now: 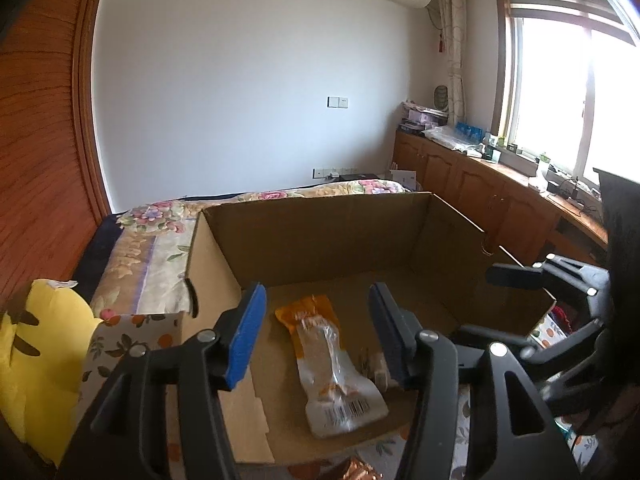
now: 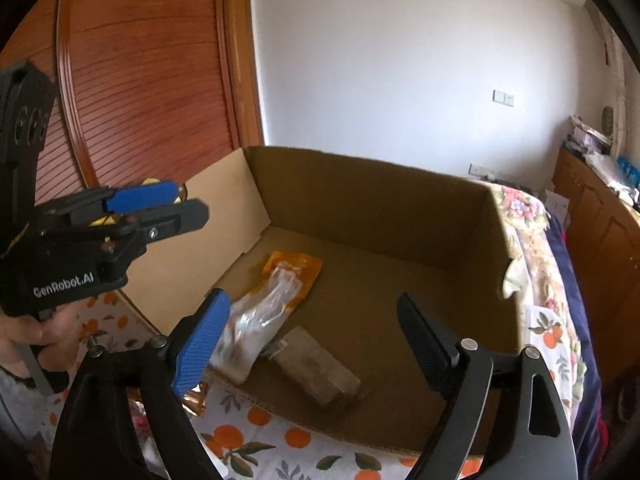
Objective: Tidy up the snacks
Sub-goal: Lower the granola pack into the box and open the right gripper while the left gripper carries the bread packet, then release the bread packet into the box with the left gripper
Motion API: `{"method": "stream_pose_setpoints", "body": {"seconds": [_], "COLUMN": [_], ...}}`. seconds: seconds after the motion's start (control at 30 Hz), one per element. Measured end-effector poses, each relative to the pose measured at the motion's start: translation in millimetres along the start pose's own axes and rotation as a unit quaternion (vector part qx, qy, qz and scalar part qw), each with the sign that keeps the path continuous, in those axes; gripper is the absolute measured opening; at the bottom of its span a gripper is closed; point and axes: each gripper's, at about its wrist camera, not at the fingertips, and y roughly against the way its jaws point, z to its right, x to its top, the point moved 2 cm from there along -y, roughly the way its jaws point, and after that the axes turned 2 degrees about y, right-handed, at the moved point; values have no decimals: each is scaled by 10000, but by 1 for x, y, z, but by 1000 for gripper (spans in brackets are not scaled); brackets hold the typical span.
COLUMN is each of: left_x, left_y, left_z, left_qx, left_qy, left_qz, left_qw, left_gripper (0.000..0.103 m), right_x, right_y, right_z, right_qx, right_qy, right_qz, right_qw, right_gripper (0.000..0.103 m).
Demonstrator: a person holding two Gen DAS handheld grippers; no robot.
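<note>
An open cardboard box [image 1: 320,224] [image 2: 372,196] stands on the bed. On its floor lies an orange and clear snack packet [image 1: 332,364] [image 2: 276,292], and beside it a grey-brown wrapped snack bar [image 2: 316,368], partly hidden in the left wrist view [image 1: 378,368]. My left gripper [image 1: 316,332] is open and empty above the packet; it also shows in the right wrist view [image 2: 160,204]. My right gripper [image 2: 312,344] is open and empty over the box's near edge; it also shows in the left wrist view [image 1: 516,300].
The box rests on a cloth with an orange fruit print [image 2: 256,436]. A shiny copper-coloured wrapper [image 2: 196,398] lies just outside the box's near wall. A yellow plush toy [image 1: 36,356] sits to the left. A floral quilt [image 1: 160,220] lies behind, wooden cabinets [image 1: 480,188] to the right.
</note>
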Motion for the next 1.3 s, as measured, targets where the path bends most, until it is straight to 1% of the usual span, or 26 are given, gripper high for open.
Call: {"method": "stream_pose_setpoints", "body": {"seconds": [0.17, 0.3, 0.43, 0.67, 0.87, 1.0, 1.1, 1.3], "left_x": [-5, -16, -37, -79, -122, -143, -158, -175], "left_y": [26, 48, 69, 92, 98, 98, 101, 104], "left_z": [4, 8, 18, 38, 55, 63, 68, 70], "left_qx": [17, 12, -32, -182, -287, -360, -359, -379], "left_qy": [-6, -23, -42, -23, -104, -130, -130, -136], "left_qz": [4, -40, -158, -398, -587, -749, -821, -933], "left_qw": [10000, 10000, 9999, 9990, 9978, 9965, 9959, 9948], "left_gripper": [55, 56, 56, 57, 58, 58, 58, 58], "right_x": [2, -3, -20, -71, -109, -131, -144, -160], "right_y": [34, 68, 101, 130, 139, 135, 128, 115], "right_z": [-3, -11, -19, -26, -27, -30, -38, -52], "right_qx": [-73, -165, -264, -331, -240, -126, -127, -48], "right_qy": [-76, -109, -172, -443, -863, -1092, -1096, -1083], "right_qz": [145, 248, 266, 156, 164, 92, -16, -216], "right_qw": [9998, 9995, 9992, 9983, 9958, 9939, 9939, 9939], "right_gripper": [87, 87, 87, 87, 87, 87, 87, 84]}}
